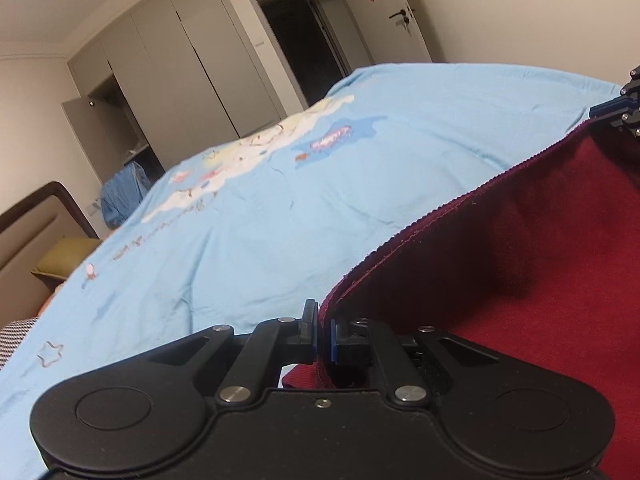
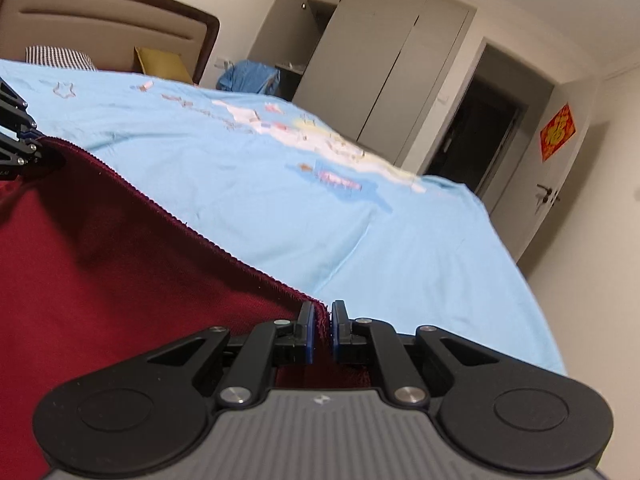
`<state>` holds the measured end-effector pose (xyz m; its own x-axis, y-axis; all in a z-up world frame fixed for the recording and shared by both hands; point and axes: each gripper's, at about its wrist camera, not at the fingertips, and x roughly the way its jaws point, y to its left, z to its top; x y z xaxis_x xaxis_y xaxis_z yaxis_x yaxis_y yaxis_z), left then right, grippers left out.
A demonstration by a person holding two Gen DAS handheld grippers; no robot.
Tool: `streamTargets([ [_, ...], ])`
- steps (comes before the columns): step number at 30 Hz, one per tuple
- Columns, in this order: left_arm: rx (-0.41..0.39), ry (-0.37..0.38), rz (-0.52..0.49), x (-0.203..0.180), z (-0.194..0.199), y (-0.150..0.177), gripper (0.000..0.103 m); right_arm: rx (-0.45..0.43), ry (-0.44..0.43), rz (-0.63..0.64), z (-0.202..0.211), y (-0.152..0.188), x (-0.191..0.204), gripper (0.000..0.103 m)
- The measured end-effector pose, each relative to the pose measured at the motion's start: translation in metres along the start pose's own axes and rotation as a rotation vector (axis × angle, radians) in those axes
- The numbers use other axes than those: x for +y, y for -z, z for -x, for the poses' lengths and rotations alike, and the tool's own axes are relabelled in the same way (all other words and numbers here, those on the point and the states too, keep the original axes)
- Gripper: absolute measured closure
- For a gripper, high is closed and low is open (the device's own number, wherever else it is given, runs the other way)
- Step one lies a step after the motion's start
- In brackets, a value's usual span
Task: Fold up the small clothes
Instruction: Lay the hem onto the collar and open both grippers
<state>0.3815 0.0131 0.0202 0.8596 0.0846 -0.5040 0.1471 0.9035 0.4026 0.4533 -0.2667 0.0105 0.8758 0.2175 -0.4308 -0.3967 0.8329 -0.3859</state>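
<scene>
A dark red garment (image 1: 520, 248) hangs stretched between my two grippers above a light blue bedsheet (image 1: 260, 216). My left gripper (image 1: 324, 328) is shut on one corner of its ribbed hem. The right gripper (image 1: 624, 112) shows at the far right edge of the left wrist view, holding the other end. In the right wrist view the red garment (image 2: 100, 260) fills the lower left, and my right gripper (image 2: 322, 324) is shut on its hem corner. The left gripper (image 2: 24, 148) appears at the far left there, pinching the cloth. The garment's lower part is hidden.
The bedsheet (image 2: 320, 220) carries a cartoon print (image 2: 332, 152). A padded headboard (image 2: 100, 28) with a striped pillow (image 2: 60, 58) and a yellow cushion (image 2: 160, 62) stands at one end. Grey wardrobes (image 2: 380, 72), a blue cloth pile (image 2: 248, 78) and a dark doorway (image 2: 476, 136) lie beyond.
</scene>
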Motion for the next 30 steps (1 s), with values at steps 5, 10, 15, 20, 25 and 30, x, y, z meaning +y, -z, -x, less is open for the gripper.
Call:
streamTargets([
  [5, 0.032, 0.021, 0.019, -0.003, -0.029, 0.009, 0.097, 0.032, -0.015, -0.023, -0.022, 0.02, -0.001, 0.095],
  [10, 0.045, 0.03, 0.033, -0.004, -0.042, 0.016, 0.084, 0.039, -0.021, -0.032, -0.033, 0.026, -0.003, 0.095],
  [15, 0.002, 0.052, 0.102, 0.009, -0.034, 0.018, 0.04, 0.026, -0.03, -0.034, -0.033, 0.022, -0.002, 0.062],
  [20, -0.066, -0.005, 0.192, 0.026, -0.011, 0.017, 0.007, -0.026, -0.014, -0.033, -0.009, 0.021, -0.004, 0.017],
  [25, -0.134, 0.011, 0.223, 0.03, 0.022, 0.022, 0.001, -0.094, -0.045, 0.011, 0.029, 0.024, -0.002, 0.005],
  [30, -0.116, 0.213, 0.18, 0.01, 0.024, 0.028, 0.001, -0.054, -0.217, 0.03, 0.038, 0.029, 0.004, 0.004],
])
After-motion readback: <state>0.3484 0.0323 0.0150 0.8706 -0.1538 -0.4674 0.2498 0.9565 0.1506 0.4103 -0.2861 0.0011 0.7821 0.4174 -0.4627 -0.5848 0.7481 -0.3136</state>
